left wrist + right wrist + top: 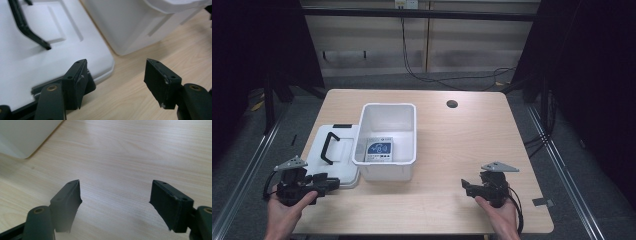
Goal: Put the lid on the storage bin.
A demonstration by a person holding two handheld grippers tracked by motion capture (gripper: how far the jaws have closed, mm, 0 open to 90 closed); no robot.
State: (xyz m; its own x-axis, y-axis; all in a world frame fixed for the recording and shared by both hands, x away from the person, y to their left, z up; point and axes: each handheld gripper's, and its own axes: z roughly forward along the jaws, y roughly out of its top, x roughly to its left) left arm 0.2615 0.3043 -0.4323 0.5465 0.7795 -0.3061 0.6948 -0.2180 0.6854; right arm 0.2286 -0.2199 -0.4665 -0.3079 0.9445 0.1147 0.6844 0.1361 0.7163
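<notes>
High view: white bin point(388, 165) holds what looks like a card point(379, 149); both grippers' fingers apart.

Bright, even overhead light on the table point(452, 150), dark surroundings, perhaps slightly soft close-ups.

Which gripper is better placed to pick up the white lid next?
Left, probably. The left gripper is open at the near corner of the lid, beside the bin. The right gripper, also open, hangs over bare table, with the bin between it and the lid.
</notes>
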